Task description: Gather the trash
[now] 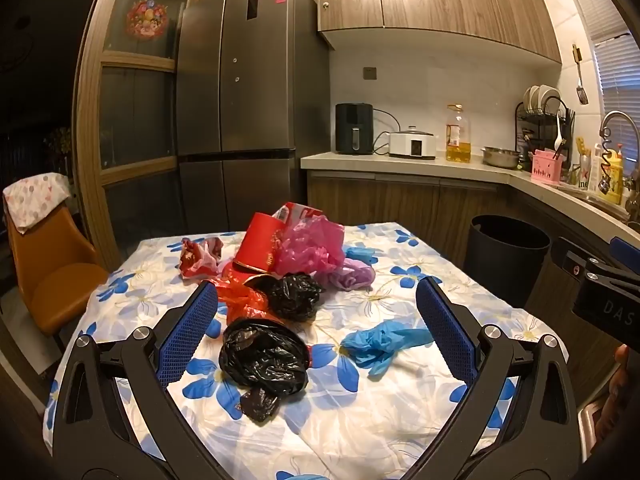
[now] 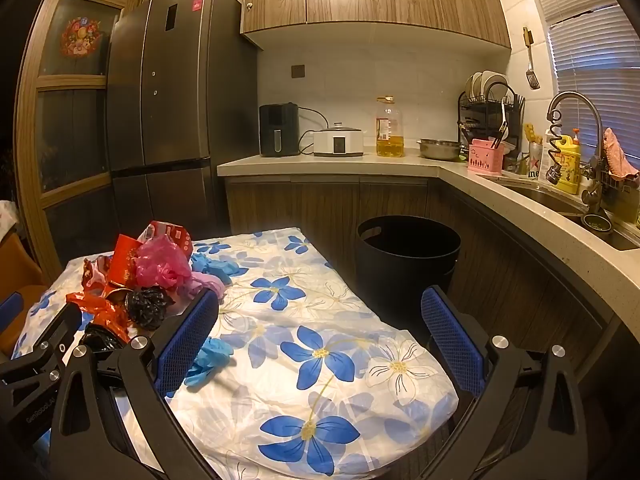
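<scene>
Closest in, the left hand-held gripper point(image 1: 316, 312) hangs over the flowered bench point(image 1: 360, 420) with its jaws spread wide, nothing between the pads, a crumpled black bag point(image 1: 262, 356) lying just below and a blue glove point(image 1: 380, 344) beside it. Further back sits the main heap: red cup point(image 1: 260, 248), pink bag point(image 1: 312, 248), another black bag point(image 1: 294, 296) (all bunched together). The right hand-held gripper point(image 2: 320, 320) is spread just as wide and empty over bare cloth, with the black bin point(image 2: 408, 256) on the floor beyond the bench's far corner.
</scene>
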{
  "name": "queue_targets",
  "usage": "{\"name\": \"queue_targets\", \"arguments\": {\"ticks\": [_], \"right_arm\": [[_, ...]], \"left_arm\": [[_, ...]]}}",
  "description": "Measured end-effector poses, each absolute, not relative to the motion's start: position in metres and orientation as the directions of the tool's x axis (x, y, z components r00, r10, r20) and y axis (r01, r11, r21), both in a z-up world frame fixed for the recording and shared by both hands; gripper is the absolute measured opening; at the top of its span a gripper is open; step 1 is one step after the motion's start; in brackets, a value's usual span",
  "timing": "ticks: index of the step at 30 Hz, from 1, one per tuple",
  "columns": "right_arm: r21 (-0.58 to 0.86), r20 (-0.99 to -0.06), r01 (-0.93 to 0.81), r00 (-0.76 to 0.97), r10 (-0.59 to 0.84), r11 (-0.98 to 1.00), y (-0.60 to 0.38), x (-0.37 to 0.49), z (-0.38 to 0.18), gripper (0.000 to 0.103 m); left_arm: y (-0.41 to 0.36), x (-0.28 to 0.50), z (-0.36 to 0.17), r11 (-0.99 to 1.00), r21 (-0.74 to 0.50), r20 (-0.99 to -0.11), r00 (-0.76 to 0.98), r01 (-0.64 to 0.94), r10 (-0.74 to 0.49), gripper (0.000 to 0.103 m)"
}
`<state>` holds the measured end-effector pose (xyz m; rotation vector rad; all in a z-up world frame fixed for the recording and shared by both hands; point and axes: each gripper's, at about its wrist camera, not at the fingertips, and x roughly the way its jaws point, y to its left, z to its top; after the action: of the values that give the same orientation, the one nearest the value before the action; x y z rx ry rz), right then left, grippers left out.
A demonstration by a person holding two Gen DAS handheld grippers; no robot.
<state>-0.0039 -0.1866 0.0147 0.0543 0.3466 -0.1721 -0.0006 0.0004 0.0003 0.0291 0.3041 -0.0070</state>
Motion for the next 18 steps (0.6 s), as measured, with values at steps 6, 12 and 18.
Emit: {"name": "queue_targets", "arguments": {"ticks": [6, 12, 18], "right_arm": [[0.023, -0.343, 0.177, 0.926, -0.158, 0.984, -0.1871, -0.0037, 0.0143, 0.098], [0.024, -0.343, 0.176, 0.926, -0.158, 0.984, -0.1875, -0.0036, 0.0139, 0.098], [0.026, -0.342, 0.176, 0.926, -0.157, 0.984, -0.1884, -0.0039, 0.0140, 0.098]], "left_arm": [[0.0005, -0.0006, 0.0003, 1.000, 0.026, -0.300, 0.954, 0.012, -0.004, 0.098], [0.0005, -0.0006, 0.0002, 1.000, 0.026, -0.300, 0.954, 0.012, -0.004, 0.098], [0.0005, -0.0006, 0.0003, 1.000, 0.024, -0.301, 0.954, 0.012, -0.004, 0.098]]}}
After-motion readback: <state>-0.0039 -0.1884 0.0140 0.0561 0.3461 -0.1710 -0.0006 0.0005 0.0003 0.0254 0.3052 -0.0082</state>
